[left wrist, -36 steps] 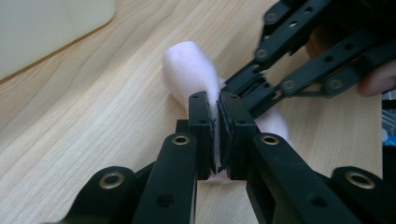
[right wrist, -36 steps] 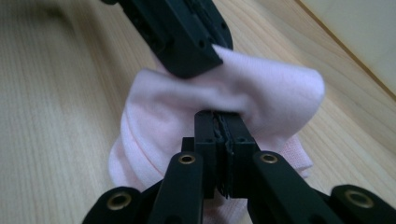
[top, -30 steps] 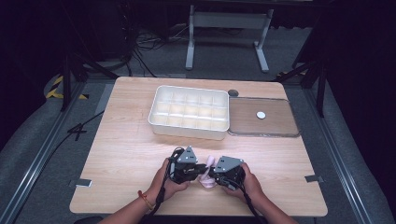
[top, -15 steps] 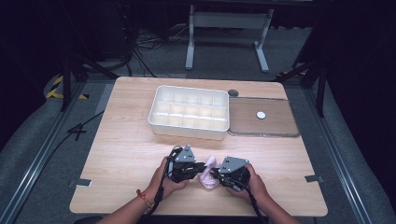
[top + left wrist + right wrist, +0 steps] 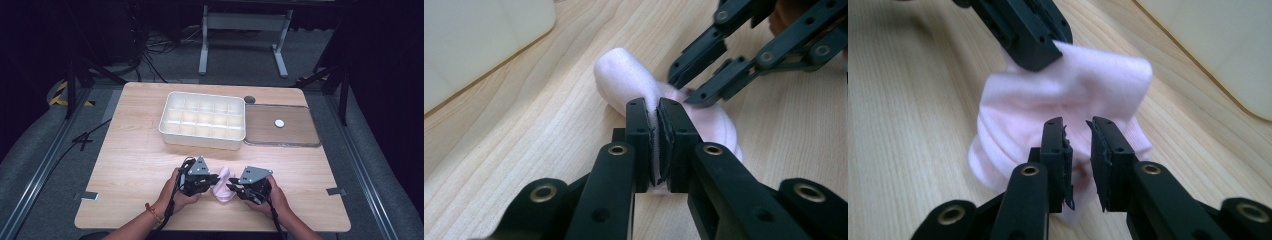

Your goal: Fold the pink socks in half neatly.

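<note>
High view: pink cloth (image 5: 222, 184) bunched on the near tabletop (image 5: 135, 160), between left gripper (image 5: 214, 178) and right gripper (image 5: 233, 187). Left gripper view: jaws clenched on a fold. Right gripper view: jaws just easing apart, cloth just beyond them, ungripped.

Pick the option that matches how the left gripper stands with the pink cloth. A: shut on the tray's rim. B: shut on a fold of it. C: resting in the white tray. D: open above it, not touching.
B: in the left gripper view the left gripper has its jaws pressed together on a fold of the pink cloth.
</note>
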`<state>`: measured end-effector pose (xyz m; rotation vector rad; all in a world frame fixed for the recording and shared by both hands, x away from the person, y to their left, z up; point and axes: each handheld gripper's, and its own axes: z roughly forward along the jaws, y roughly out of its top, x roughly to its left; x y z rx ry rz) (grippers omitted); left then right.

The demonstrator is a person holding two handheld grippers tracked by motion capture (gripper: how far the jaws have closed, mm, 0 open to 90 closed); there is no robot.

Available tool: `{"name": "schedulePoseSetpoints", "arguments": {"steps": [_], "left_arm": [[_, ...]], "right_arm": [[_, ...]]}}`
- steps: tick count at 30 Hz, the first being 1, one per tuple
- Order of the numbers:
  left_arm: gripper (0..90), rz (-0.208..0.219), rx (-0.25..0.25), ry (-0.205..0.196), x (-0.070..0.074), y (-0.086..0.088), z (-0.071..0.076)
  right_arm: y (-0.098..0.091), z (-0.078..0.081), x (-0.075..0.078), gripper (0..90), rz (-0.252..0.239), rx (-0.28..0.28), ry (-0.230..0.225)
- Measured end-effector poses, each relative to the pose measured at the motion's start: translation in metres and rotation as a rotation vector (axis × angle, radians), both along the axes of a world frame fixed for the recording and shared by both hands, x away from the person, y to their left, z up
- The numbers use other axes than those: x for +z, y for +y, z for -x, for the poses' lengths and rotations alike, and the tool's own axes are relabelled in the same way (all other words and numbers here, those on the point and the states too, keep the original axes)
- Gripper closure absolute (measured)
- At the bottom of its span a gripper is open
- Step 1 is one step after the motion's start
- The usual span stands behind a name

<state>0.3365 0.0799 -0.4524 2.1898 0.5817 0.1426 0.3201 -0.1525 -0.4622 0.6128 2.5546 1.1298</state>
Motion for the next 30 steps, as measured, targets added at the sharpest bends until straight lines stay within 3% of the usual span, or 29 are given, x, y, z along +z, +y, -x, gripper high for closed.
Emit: {"name": "schedulePoseSetpoints", "arguments": {"steps": [9, 17, 21, 30], "left_arm": [[83.9, 0.029, -0.031, -0.015, 0.004, -0.005, 0.004], [83.7, -0.004, -0.08, -0.035, 0.003, -0.012, 0.01], [83.7, -0.051, -0.108, -0.046, -0.001, -0.016, 0.013], [83.5, -0.046, -0.112, -0.04, -0.003, -0.017, 0.011]], "right_arm": [[0.002, 0.002, -0.005, 78.2, 0.041, -0.003, 0.019], [0.01, -0.002, -0.007, 79.5, 0.041, -0.014, 0.002], [0.013, -0.002, -0.009, 78.0, 0.031, -0.026, -0.011], [-0.008, -0.003, -0.007, 79.9, 0.017, -0.032, 0.042]]}}
